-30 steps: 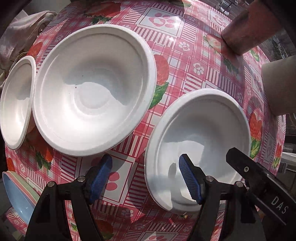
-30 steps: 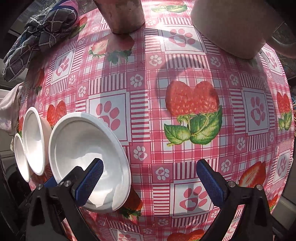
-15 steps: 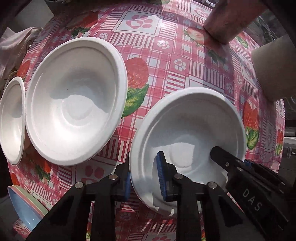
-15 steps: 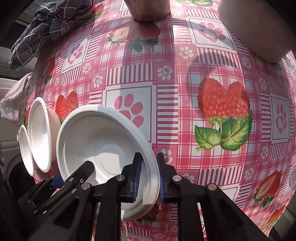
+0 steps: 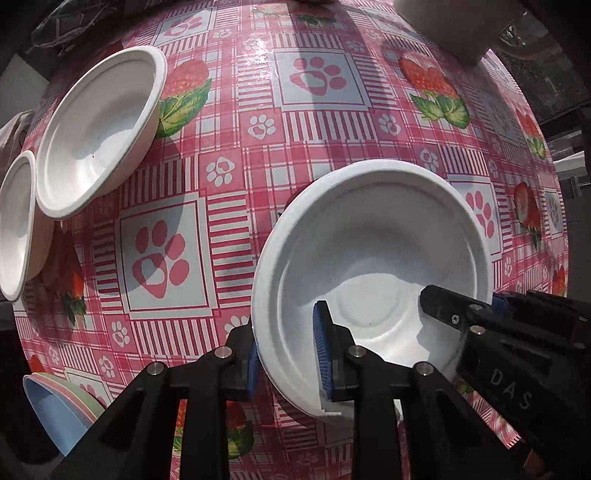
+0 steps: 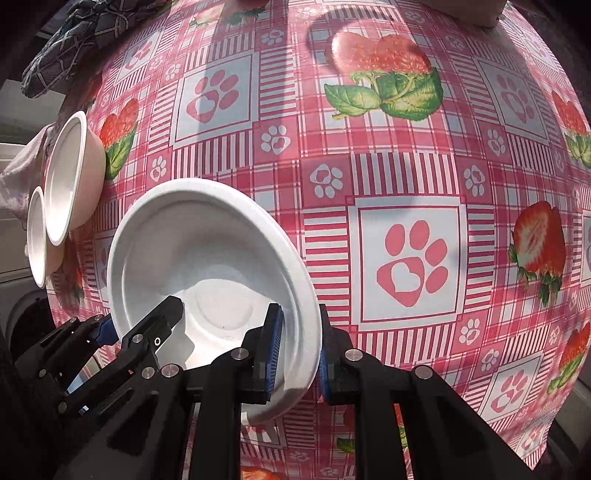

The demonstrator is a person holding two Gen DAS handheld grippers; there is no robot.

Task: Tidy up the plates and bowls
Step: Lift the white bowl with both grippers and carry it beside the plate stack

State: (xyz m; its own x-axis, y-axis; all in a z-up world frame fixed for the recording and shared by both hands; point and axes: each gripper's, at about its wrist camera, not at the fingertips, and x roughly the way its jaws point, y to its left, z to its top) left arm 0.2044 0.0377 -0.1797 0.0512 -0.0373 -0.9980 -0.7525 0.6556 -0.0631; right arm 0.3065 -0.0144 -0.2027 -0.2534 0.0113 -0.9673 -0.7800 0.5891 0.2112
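Observation:
A white bowl [image 5: 373, 258] is held above the strawberry tablecloth by both grippers. My left gripper [image 5: 286, 362] is shut on the bowl's left rim. My right gripper [image 6: 297, 350] is shut on the same bowl [image 6: 199, 251] at its right rim. Each gripper shows in the other's view, clamped on the opposite rim. A second white bowl [image 5: 96, 129] and a smaller white bowl [image 5: 16, 225] sit on the table at the left; they also show in the right wrist view, the second bowl [image 6: 64, 177] and the smaller bowl [image 6: 37, 236].
Stacked blue and green plates [image 5: 59, 410] lie at the near left edge. A grey patterned cloth [image 6: 74, 40] lies at the far left. A beige pot [image 5: 454, 26] stands at the far right. The pink tablecloth [image 6: 406, 258] stretches out to the right.
Both grippers, shut on the bowl's rims, have lifted it and carried it right and toward me. The two other bowls now lie farther away to the left.

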